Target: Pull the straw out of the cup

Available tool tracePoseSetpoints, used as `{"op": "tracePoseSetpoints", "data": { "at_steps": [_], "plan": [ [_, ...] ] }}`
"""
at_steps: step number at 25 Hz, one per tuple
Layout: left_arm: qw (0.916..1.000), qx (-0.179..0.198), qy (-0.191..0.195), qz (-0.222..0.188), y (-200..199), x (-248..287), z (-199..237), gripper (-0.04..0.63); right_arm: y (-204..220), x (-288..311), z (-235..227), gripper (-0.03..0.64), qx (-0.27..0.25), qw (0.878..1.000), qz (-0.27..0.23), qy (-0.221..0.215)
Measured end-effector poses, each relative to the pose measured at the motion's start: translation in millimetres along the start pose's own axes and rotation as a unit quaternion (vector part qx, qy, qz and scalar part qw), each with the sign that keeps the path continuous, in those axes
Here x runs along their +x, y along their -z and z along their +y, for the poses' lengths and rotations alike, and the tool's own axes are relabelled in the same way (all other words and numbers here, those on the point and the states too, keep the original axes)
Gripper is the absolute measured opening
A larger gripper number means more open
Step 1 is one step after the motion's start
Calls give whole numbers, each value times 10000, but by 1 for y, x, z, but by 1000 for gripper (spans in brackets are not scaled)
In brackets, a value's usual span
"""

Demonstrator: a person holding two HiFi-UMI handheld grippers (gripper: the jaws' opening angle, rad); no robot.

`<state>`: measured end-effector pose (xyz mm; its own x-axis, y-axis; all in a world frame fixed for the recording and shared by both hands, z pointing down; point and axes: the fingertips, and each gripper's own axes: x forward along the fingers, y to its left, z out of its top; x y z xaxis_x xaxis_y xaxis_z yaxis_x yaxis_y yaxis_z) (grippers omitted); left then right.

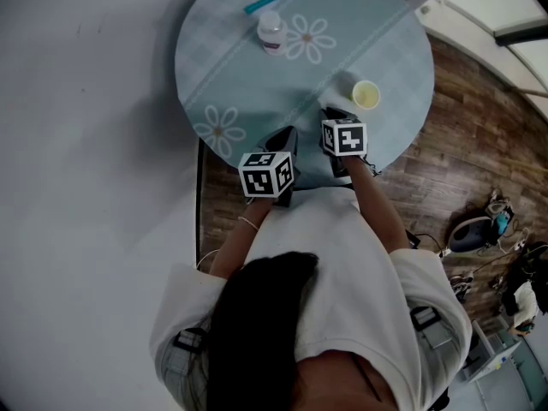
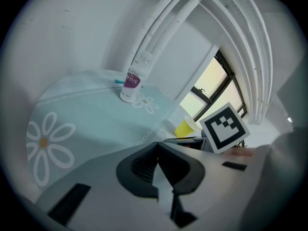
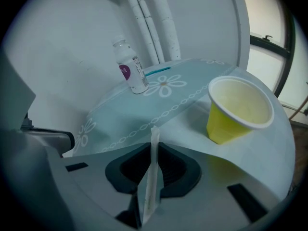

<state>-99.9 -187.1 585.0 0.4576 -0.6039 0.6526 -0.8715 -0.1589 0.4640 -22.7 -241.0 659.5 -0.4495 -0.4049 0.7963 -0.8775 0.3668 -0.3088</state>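
Gently now, with the right tool (image 3: 153,144) clamped on the wrapped straw (image 3: 151,177), already clear of the empty yellow cup (image 3: 238,112) just beyond, and the left tool (image 2: 158,149) clenched on nothing, lower it flat onto bare desk (image 3: 120,115), short of the far bottle (image 3: 131,71).

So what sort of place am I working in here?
Probably an indoor room, perhaps a lab corner: a round table with a flowered cloth, a wooden floor, a large window and white pipes up a plain wall.
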Motion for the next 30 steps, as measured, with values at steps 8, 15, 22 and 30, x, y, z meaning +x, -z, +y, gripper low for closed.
{"op": "tracePoseSetpoints", "data": {
  "at_steps": [8, 15, 22, 30],
  "plan": [
    [10000, 15, -31, 28, 4, -2, 1, 8, 8, 3, 3, 63, -132, 9999, -38, 30],
    [10000, 76, -24, 3, 4, -3, -3, 6, 8, 1, 9, 76, 131, 9993, -191, -304],
    [9998, 154, -23, -81, 1, -5, -6, 6, 3, -9, 5, 163, 305, 9984, -344, -321],
    [9995, 234, 22, -203, -7, -6, -10, 6, -25, -53, 14, 176, 222, 9931, -1035, -515]
  ]
}}
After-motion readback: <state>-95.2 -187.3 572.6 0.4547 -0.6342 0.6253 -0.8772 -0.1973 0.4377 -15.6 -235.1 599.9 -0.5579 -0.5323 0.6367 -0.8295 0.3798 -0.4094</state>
